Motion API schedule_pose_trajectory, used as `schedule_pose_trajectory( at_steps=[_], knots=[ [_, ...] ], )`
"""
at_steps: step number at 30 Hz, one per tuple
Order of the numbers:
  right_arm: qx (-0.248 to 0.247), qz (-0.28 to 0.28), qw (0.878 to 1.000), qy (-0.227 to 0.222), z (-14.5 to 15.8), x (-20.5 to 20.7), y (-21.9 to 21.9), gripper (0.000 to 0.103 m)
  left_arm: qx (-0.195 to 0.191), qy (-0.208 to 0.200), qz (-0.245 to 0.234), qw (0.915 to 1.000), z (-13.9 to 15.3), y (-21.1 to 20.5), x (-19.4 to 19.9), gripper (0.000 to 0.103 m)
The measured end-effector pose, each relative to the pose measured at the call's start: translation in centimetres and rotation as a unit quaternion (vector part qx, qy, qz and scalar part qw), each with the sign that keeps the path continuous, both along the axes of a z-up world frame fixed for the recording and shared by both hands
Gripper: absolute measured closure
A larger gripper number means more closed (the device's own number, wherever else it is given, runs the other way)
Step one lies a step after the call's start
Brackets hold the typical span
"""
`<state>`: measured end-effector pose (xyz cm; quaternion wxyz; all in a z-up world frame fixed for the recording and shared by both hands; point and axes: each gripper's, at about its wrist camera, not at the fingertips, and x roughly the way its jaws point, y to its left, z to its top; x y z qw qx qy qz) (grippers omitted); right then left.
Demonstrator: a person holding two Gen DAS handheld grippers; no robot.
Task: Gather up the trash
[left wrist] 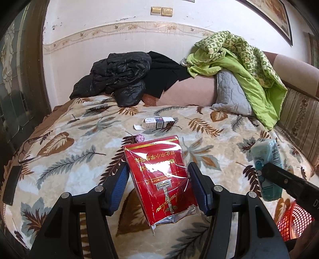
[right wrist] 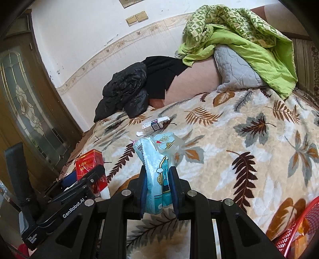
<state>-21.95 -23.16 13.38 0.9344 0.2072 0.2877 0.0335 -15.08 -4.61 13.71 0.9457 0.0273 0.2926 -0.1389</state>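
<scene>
Bright, even daylight, sharp focus

Soft shadows only; glare streaks the red pack's [left wrist: 159, 175] plastic wrap; fisheye bends the wall [left wrist: 119, 18] border, and dark vignetting closes every corner in both views.

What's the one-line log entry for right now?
left gripper: shut on red cigarette pack | right gripper: shut on blue tissue packet | white carton: on blanket

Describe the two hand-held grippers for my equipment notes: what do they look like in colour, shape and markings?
Both match. The left hand-held gripper has black angular linkage arms with round silver pivot pins and ribbed blue pads. The right hand-held gripper has the same black frame, silver pins and blue pads. In the right wrist view, white "GenRobot.AI" lettering shows on the left unit's body. No cables or sleeves are visible.
</scene>
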Motion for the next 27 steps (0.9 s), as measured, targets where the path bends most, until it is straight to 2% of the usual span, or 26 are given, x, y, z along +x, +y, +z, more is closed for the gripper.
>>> schedule_pose_trajectory(
  at_steps=[9,13,17,19,22,25,27],
  knots=[
    [-0.012,0.006,1.000,-0.018,1.3,-0.9,1.1,0.081,-0.014,0.001,-0.010,0.9999,0.6,0.4,-0.5,0.043],
    [0.006,-0.006,1.000,-0.019,1.3,-1.6,0.0,0.081,-0.030,0.011,-0.044,0.9985,0.6,-0.2,-1.0,0.043],
    [0.028,-0.022,0.999,-0.027,1.9,-4.1,-1.9,0.081,-0.043,0.015,-0.106,0.9933,1.2,-2.3,-2.7,0.043],
    [0.047,-0.035,0.998,-0.029,1.9,-6.2,-3.7,0.081,-0.047,0.017,-0.148,0.9877,1.5,-4.0,-3.8,0.043],
    [0.062,-0.075,0.995,-0.027,1.7,-10.2,-7.4,0.081,-0.045,0.025,-0.228,0.9723,1.9,-7.8,-6.1,0.043],
    [0.071,-0.130,0.989,-0.021,1.1,-14.8,-11.5,0.080,-0.045,0.049,-0.297,0.9526,1.9,-11.5,-8.1,0.043],
    [0.081,-0.171,0.982,-0.013,0.2,-18.1,-14.3,0.080,-0.046,0.068,-0.344,0.9356,1.9,-14.5,-9.7,0.043]
  ],
)
